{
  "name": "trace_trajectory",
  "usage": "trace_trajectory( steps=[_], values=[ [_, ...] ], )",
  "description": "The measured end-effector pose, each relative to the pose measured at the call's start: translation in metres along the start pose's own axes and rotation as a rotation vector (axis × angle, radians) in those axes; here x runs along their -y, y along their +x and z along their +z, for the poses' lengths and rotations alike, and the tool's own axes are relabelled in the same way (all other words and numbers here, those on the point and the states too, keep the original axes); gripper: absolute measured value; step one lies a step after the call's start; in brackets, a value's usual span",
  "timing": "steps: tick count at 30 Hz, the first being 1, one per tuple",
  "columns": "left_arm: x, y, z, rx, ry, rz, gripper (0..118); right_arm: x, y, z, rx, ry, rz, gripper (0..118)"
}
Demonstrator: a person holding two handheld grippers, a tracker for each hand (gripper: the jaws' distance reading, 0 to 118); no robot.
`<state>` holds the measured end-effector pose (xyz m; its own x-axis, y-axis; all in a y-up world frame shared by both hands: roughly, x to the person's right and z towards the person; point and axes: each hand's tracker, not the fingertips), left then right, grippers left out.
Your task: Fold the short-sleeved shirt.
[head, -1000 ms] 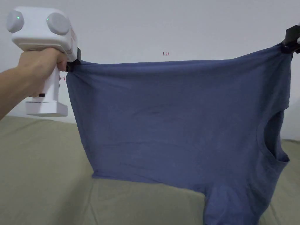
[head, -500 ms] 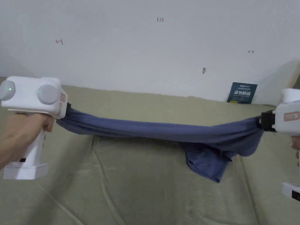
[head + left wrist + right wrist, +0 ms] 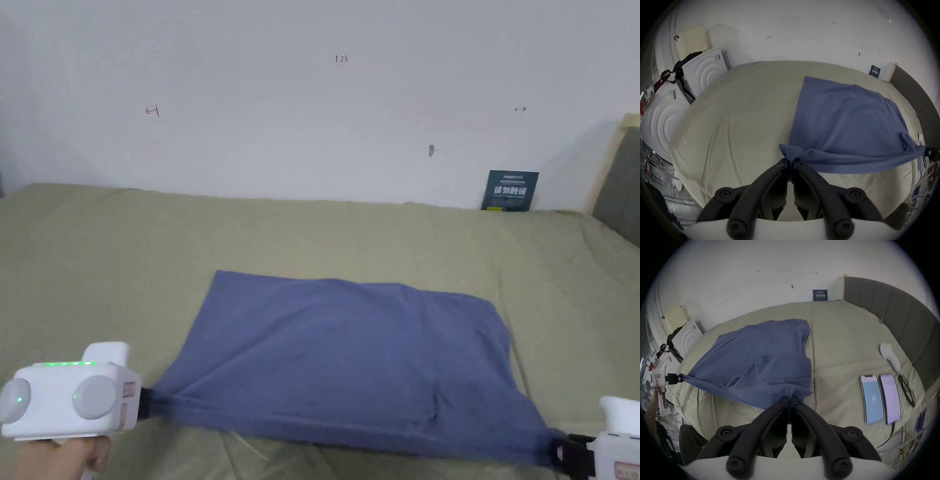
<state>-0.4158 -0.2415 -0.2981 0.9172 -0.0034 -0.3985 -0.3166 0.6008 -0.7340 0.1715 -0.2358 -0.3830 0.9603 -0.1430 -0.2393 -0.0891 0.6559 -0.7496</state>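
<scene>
Blue short-sleeved shirt (image 3: 350,350) spread on green bed (image 3: 312,231), near edge lifted taut. Left tongs (image 3: 149,402) clamped on near-left corner; right tongs (image 3: 558,454) clamped on near-right corner.

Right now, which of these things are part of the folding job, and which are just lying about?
Part of the job:
- blue shirt, spread on the bed
- left gripper, clamped on one corner
- right gripper, clamped on the other corner

Just lying about:
- two phones
- black cable
- white object
- dark sign against the wall
</scene>
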Motion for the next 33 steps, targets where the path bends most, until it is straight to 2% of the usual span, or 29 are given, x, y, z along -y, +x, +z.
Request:
trace_trajectory(
  steps=[3,12,15,18,19,20,21,22,23,24,25,28,29,30,31,32,33],
  values=[
    [0.026,-0.01,0.009,0.01,-0.007,0.012,6,0.024,0.01,0.012,-0.016,0.0,-0.06,5],
    [0.086,-0.029,0.03,0.053,-0.047,0.034,6,0.07,0.019,0.032,-0.012,-0.023,-0.055,5],
    [0.091,-0.029,0.025,0.054,-0.061,0.03,6,0.076,0.02,0.024,-0.006,-0.044,-0.047,5],
    [0.092,-0.027,0.024,0.056,-0.055,0.015,6,0.077,0.018,0.022,0.003,-0.039,-0.072,5],
    [0.092,-0.027,0.026,0.058,-0.045,0.013,8,0.077,0.018,0.023,0.001,-0.041,-0.077,5],
    [0.092,-0.028,0.028,0.061,-0.038,0.01,21,0.075,0.017,0.025,0.002,-0.042,-0.08,6],
    [0.092,-0.029,0.03,0.063,-0.036,0.015,56,0.075,0.013,0.029,0.027,-0.048,-0.074,17],
    [0.092,-0.031,0.032,0.047,-0.033,0.016,111,0.073,0.01,0.034,0.088,-0.046,-0.066,58],
    [0.095,-0.034,0.035,0.043,-0.023,0.025,118,0.073,0.008,0.038,0.11,-0.05,-0.062,101],
    [0.091,-0.042,0.051,0.02,0.051,0.004,114,0.075,0.007,0.042,0.1,-0.043,-0.069,118],
    [0.089,-0.047,0.057,0.031,0.056,0.028,117,0.074,0.006,0.056,0.078,0.058,-0.072,115],
    [0.097,-0.048,0.075,0.039,0.041,0.066,118,0.068,-0.004,0.076,0.128,0.004,-0.066,115],
    [0.099,-0.047,0.081,0.017,0.027,0.07,117,0.082,-0.002,0.061,0.13,-0.009,-0.07,113],
    [0.103,-0.048,0.087,0.006,0.037,0.068,113,0.088,-0.005,0.063,0.117,0.02,-0.084,104],
    [0.107,-0.049,0.092,0.023,0.055,0.058,88,0.092,-0.008,0.065,0.112,0.036,-0.091,73],
    [0.107,-0.057,0.089,0.034,0.055,0.052,35,0.093,-0.011,0.065,0.113,0.027,-0.087,34],
    [0.11,-0.06,0.089,0.042,0.052,0.071,0,0.091,-0.021,0.076,0.121,0.026,-0.084,0]
  ],
)
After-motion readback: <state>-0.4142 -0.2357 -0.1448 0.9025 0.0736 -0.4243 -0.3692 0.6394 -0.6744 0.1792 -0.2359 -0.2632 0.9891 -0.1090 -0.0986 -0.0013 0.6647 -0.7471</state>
